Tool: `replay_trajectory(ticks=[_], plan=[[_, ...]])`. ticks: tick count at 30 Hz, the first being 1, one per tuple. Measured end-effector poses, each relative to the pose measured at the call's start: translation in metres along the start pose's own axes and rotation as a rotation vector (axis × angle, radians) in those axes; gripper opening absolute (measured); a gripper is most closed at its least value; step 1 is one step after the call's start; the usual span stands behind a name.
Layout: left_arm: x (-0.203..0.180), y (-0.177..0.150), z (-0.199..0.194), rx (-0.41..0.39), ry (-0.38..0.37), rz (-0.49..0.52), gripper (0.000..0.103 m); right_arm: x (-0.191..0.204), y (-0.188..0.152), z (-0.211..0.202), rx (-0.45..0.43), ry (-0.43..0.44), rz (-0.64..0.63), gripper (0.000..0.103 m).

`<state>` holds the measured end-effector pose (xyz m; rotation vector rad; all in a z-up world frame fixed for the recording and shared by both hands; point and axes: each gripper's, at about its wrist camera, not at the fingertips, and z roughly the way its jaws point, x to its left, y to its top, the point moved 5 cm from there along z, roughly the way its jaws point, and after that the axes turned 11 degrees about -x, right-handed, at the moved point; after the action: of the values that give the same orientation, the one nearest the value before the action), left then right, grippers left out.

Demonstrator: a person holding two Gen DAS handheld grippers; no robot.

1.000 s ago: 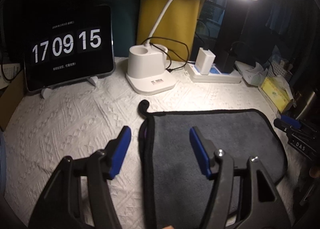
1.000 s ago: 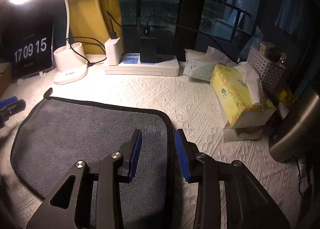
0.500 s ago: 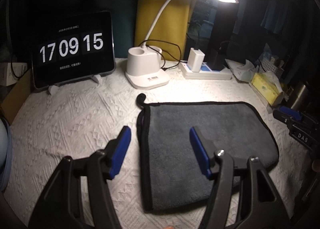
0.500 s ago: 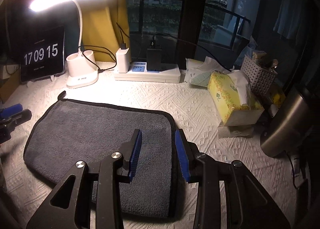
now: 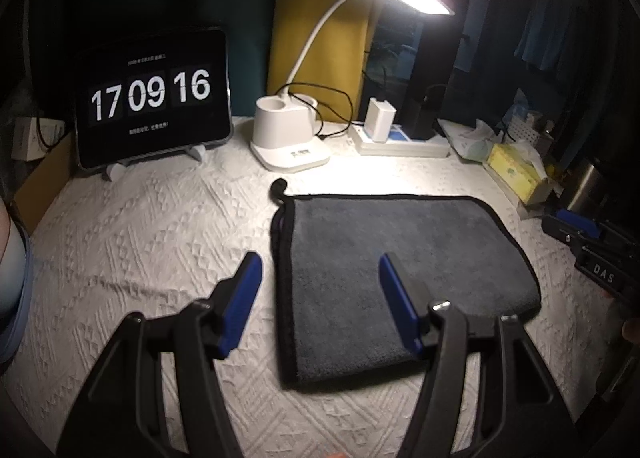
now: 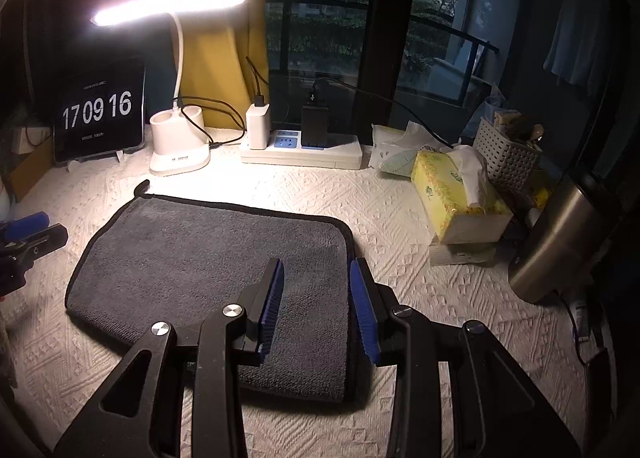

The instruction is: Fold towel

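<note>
A dark grey towel (image 5: 400,258) with black trim lies folded flat on the white textured cloth; it also shows in the right wrist view (image 6: 208,258). Its hanging loop (image 5: 278,188) sticks out at the far left corner. My left gripper (image 5: 320,290) is open and empty, raised above the towel's left edge. My right gripper (image 6: 316,294) is open and empty, raised above the towel's right edge. The right gripper's tip shows at the right of the left wrist view (image 5: 580,230); the left gripper's tip shows at the left of the right wrist view (image 6: 28,230).
At the back stand a tablet clock (image 5: 154,98), a white desk lamp (image 5: 288,138) and a power strip (image 6: 304,150). A yellow tissue box (image 6: 460,198), a white basket (image 6: 508,154) and a steel flask (image 6: 560,242) are at the right.
Both grippers have risen and pulled back from the towel, so it looks smaller and farther. The towel has not moved. The clock went from 15 to 16.
</note>
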<state>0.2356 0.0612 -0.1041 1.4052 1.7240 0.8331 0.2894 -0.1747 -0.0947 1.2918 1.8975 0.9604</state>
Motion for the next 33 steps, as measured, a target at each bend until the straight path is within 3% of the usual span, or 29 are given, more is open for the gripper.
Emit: replay_trajectory(ticks=[33], plan=[[-0.015,-0.016,-0.070,-0.066,-0.041,0.021,0.062,0.015,-0.014,-0.068,-0.054,0.009,-0.005,0.037]])
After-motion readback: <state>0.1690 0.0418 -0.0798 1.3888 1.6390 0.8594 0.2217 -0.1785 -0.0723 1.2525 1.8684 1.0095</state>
